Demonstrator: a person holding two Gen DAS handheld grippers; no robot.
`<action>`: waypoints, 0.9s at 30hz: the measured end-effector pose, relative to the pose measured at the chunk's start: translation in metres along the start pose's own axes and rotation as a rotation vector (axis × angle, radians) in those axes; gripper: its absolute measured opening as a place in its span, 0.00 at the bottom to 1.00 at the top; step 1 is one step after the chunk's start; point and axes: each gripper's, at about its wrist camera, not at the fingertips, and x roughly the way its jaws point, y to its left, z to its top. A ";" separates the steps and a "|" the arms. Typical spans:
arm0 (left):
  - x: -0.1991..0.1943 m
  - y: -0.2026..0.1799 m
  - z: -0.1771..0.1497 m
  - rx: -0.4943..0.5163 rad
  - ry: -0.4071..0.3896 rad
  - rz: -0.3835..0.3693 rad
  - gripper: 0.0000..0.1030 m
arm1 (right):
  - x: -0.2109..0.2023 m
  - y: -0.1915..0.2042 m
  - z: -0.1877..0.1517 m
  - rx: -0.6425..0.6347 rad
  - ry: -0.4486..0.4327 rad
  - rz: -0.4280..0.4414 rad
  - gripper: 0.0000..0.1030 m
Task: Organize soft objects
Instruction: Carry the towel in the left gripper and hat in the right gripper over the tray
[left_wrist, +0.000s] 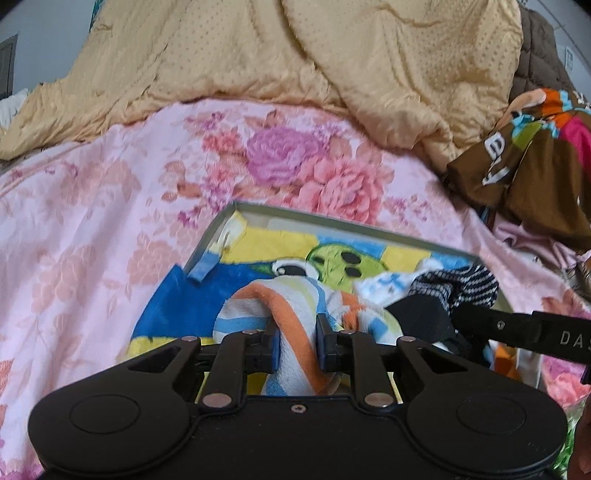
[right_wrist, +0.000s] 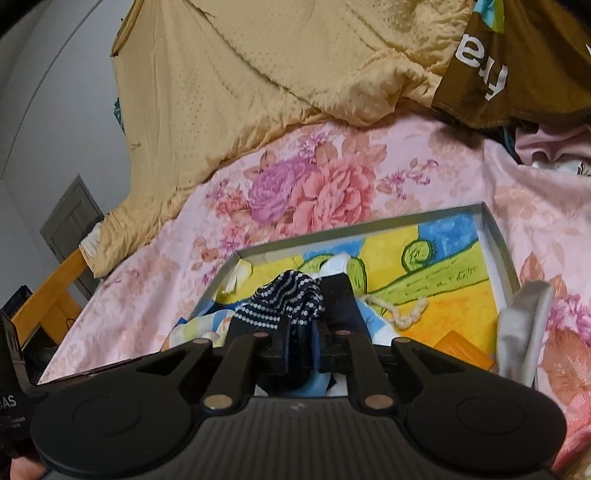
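On a bed covered with a pink flowered sheet (left_wrist: 92, 229) lies a shallow grey tray (left_wrist: 325, 218), and inside it a colourful towel (left_wrist: 258, 247) with yellow, blue and green cartoon shapes is spread flat on the bottom. The left gripper (left_wrist: 297, 332) is over the near edge of this tray, and its two fingers are clamped on a fold of a striped soft cloth (left_wrist: 295, 302) with orange, white and light blue bands; the cloth fills the narrow space between the pads and hangs down onto the towel. The right gripper (right_wrist: 304, 343) is beside it, on the right part of the tray, and its jaws are closed on a dark knitted piece with white dots (right_wrist: 284, 302), which bunches up just in front of the fingertips. In the left wrist view this same dotted piece (left_wrist: 458, 284) lies next to the striped cloth, almost touching it. A twisted cream cord (right_wrist: 399, 314) rests on the towel to the right of the right gripper, and a grey-white cloth (right_wrist: 521, 325) hangs over the right wall of the tray. Behind the tray, a big beige quilt (left_wrist: 295, 55) is piled up, and a brown printed garment (left_wrist: 517, 173) lies at the far right on the bed.
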 end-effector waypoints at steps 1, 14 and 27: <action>0.001 0.000 -0.002 -0.002 0.007 0.000 0.19 | 0.001 0.001 -0.001 0.000 0.004 -0.004 0.14; -0.010 0.003 -0.001 -0.037 0.030 0.039 0.40 | -0.006 -0.001 -0.002 0.012 -0.026 -0.025 0.34; -0.062 0.002 0.008 -0.030 -0.033 0.061 0.78 | -0.050 0.009 0.002 -0.017 -0.099 -0.082 0.73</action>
